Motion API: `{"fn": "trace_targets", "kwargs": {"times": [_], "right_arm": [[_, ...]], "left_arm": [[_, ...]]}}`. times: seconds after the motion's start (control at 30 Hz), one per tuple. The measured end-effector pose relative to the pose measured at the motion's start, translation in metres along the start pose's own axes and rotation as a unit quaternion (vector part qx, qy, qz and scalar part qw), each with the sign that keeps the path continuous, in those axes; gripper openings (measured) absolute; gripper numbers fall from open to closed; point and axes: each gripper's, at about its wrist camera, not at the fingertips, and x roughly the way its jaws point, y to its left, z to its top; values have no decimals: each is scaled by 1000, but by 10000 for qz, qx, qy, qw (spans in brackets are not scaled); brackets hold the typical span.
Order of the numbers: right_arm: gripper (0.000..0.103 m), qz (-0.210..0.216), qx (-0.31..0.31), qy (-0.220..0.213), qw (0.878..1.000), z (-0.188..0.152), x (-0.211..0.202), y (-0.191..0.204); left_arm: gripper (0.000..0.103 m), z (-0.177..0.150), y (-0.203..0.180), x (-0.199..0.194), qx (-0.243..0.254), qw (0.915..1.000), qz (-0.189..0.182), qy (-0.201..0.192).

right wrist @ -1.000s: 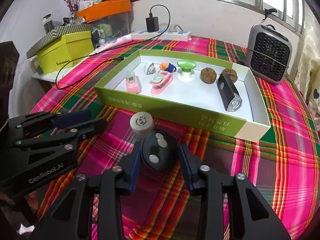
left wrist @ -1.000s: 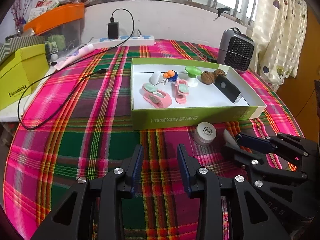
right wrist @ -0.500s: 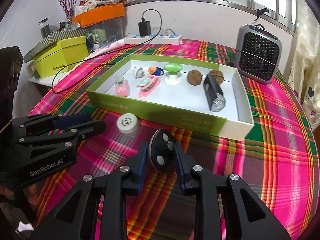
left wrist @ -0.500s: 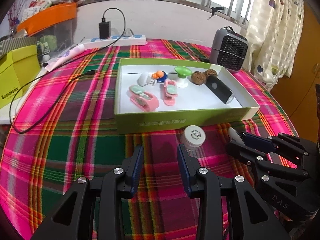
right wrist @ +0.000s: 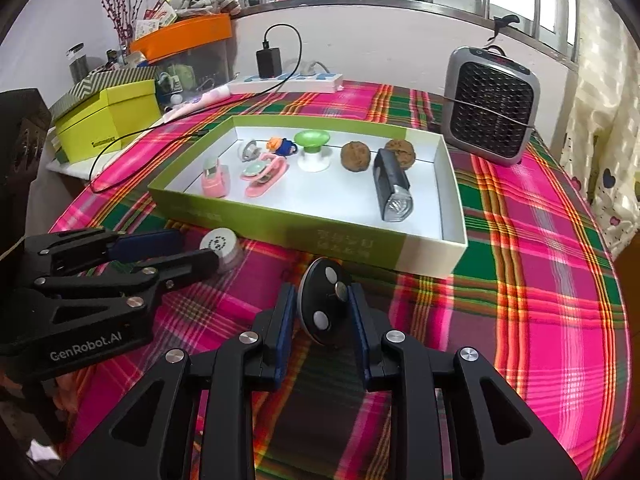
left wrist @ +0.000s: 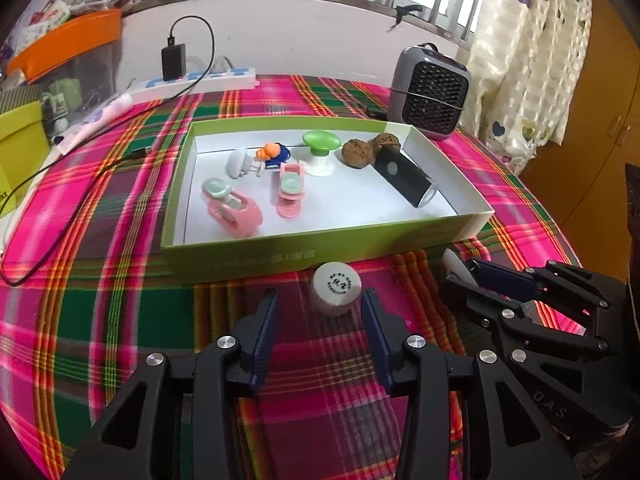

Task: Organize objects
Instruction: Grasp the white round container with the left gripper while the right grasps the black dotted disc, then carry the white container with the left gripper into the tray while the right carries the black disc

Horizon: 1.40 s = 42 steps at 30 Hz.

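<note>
A small white bottle with a printed cap stands on the plaid cloth in front of the green box. My left gripper has a finger on each side of it, jaws opening, with a gap on the left. From the right wrist the bottle shows just past the left gripper. My right gripper is shut on a black oval device with three pale buttons, held on edge. In the left wrist view the right gripper sits at the right.
The green box holds two pink clips, a green-topped knob, two walnuts, a black flashlight and small toys. A grey heater, power strip, black cable and yellow box lie beyond.
My left gripper moved up to the white bottle and widened, so the bottle now sits between its fingers. The right gripper closed on the black device, which now stands on edge.
</note>
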Motion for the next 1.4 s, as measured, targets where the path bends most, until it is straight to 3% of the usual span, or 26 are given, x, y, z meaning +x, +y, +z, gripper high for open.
{"fn": "trace_targets", "kwargs": {"times": [0.43,0.6,1.07,1.4], "right_arm": [[27,5,56,-24,10000,0,-2,-10],[27,28,61,-18,10000,0,-1,-12],[27,115,18,-116,9999,4,-7,-11],[27,190,-63,-356,9992,26,-16,-8]], "left_arm": [[40,6,-8,14,80,9998,162,107],[26,7,-9,15,94,9996,243,113],[26,12,-11,4,114,9997,233,-33],[25,29,-8,-11,84,9995,159,-274]]}}
